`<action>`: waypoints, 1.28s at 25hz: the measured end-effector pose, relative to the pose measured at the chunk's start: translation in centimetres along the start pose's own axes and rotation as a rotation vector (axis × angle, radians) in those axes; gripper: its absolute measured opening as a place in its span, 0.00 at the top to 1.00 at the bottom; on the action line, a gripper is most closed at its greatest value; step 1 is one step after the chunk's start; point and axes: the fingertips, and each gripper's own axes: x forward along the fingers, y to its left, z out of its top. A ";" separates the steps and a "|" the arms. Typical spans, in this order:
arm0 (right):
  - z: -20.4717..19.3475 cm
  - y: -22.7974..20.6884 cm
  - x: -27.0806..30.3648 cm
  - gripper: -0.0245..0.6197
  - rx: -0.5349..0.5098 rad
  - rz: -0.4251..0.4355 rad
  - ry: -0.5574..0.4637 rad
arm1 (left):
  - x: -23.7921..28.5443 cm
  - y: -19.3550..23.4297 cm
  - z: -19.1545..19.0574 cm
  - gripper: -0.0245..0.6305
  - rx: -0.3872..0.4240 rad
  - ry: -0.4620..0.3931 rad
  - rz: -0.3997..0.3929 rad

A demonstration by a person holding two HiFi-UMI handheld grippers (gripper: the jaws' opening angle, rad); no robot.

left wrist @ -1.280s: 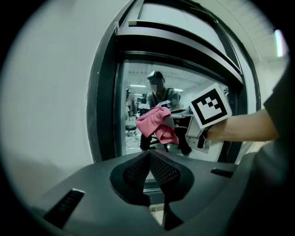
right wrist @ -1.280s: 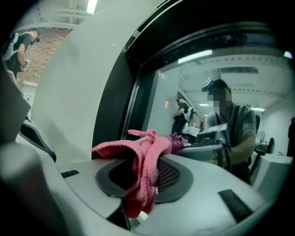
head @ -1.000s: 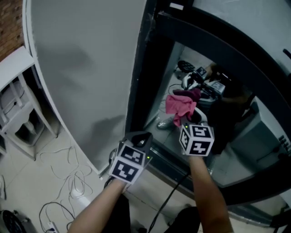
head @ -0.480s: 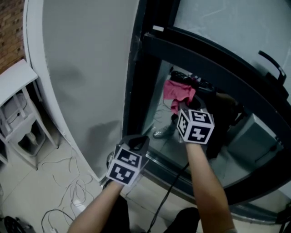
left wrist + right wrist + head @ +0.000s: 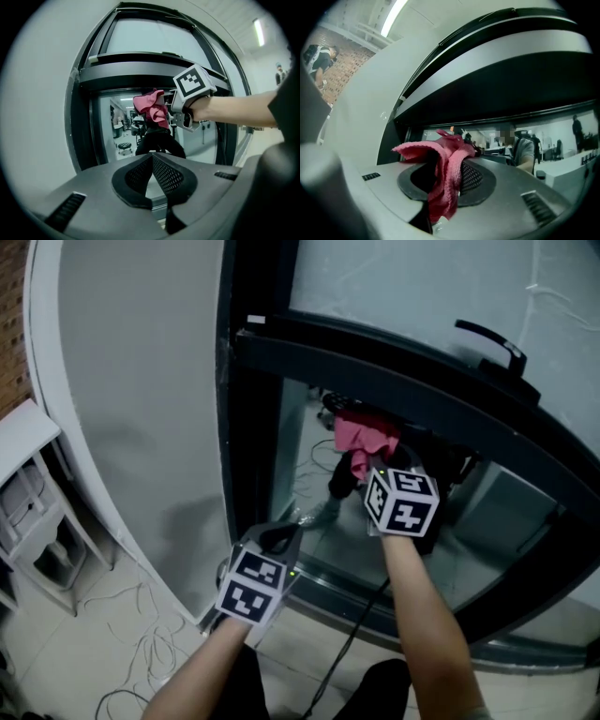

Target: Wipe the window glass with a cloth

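A pink cloth [image 5: 366, 437] is bunched in my right gripper [image 5: 375, 463], which is shut on it. The cloth rests against the window glass [image 5: 469, 521] at the top of the lower pane, just under the black crossbar [image 5: 394, 381]. In the right gripper view the cloth [image 5: 447, 173] hangs out between the jaws of the right gripper [image 5: 450, 164]. My left gripper [image 5: 281, 536] hangs lower and to the left, near the bottom of the frame, shut with nothing in it. From the left gripper [image 5: 153, 157] I see the cloth [image 5: 151, 108] above on the glass [image 5: 117, 136].
A black window handle [image 5: 487, 341] sticks out on the upper sash. A pale wall panel [image 5: 141, 381] runs along the left. White furniture [image 5: 28, 512] and loose cables [image 5: 141, 624] lie on the floor at the left. A black cord [image 5: 352, 634] hangs below my right arm.
My right gripper has carried the cloth up the glass to just below the crossbar. The left gripper has stayed low and shut.
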 end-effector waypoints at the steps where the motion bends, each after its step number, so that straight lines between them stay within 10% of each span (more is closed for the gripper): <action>1: -0.1 -0.9 -0.6 0.81 0.001 -0.010 0.000 | 0.2 -0.7 0.2 0.96 0.005 -0.002 -0.010; 18: -1.4 -16.7 -12.7 0.81 0.001 -0.218 -0.015 | 5.0 -14.6 3.5 0.96 0.085 -0.024 -0.219; 32: -3.9 -32.0 -25.5 0.81 0.085 -0.555 -0.021 | 8.2 -25.3 4.0 0.96 0.139 -0.020 -0.386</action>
